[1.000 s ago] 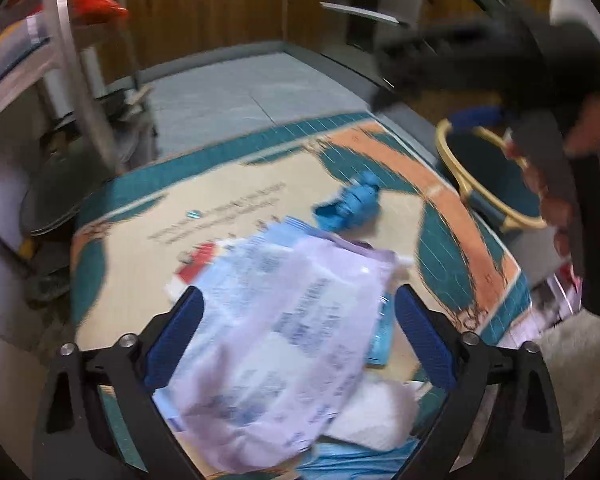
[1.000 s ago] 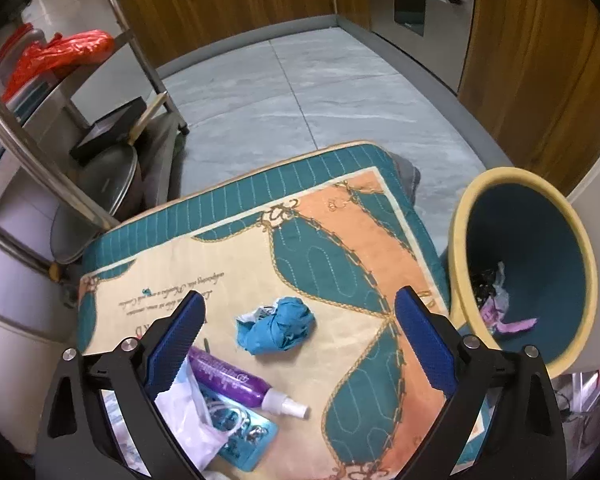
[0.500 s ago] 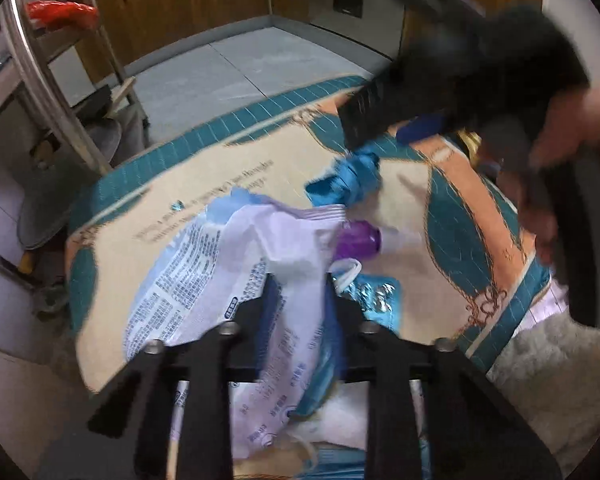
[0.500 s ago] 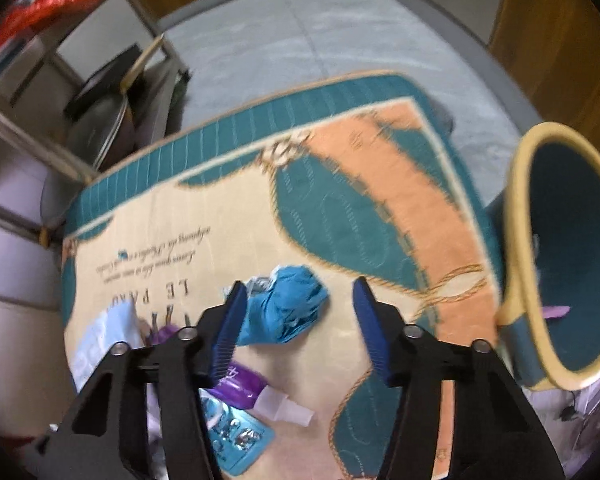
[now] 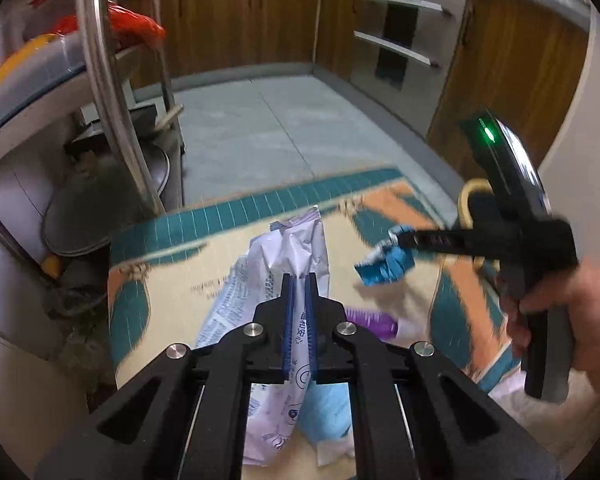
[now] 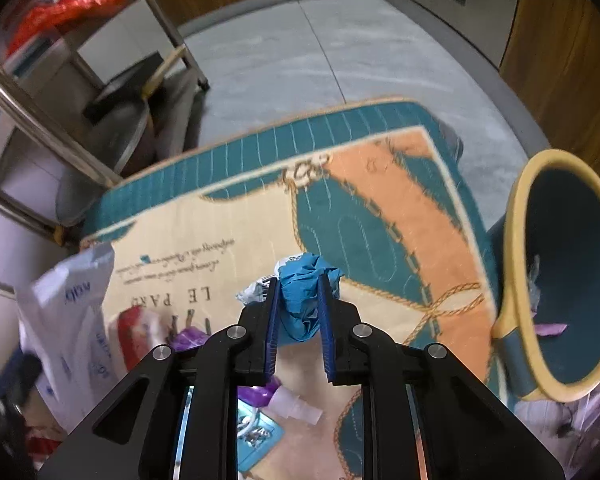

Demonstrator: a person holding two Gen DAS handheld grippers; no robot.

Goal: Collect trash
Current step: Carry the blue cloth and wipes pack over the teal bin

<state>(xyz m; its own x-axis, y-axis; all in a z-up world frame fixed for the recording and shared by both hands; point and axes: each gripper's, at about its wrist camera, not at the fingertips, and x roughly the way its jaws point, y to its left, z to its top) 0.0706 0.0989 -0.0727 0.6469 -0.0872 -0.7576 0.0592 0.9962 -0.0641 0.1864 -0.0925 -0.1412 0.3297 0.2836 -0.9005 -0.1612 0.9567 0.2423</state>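
My left gripper (image 5: 299,280) is shut on a pale purple-and-white plastic bag (image 5: 284,256) and holds it up above the patterned mat (image 5: 172,264). The bag also shows at the left of the right wrist view (image 6: 72,320). My right gripper (image 6: 298,286) is shut on a crumpled blue wrapper (image 6: 304,300), lifted off the mat (image 6: 380,208); the left wrist view shows the wrapper (image 5: 384,268) at the right gripper's tips. A teal bin with a yellow rim (image 6: 512,264) stands to the right, with scraps inside.
A purple spray bottle (image 6: 260,394) and a blue blister pack (image 6: 256,436) lie on the mat under the right gripper. A metal rack (image 5: 100,72) with pans stands at the left. Wooden cabinets (image 5: 260,16) line the far wall beyond grey floor.
Both grippers closed: the left on the plastic bag and lifted it upright, the right on the blue wrapper and raised it off the mat.
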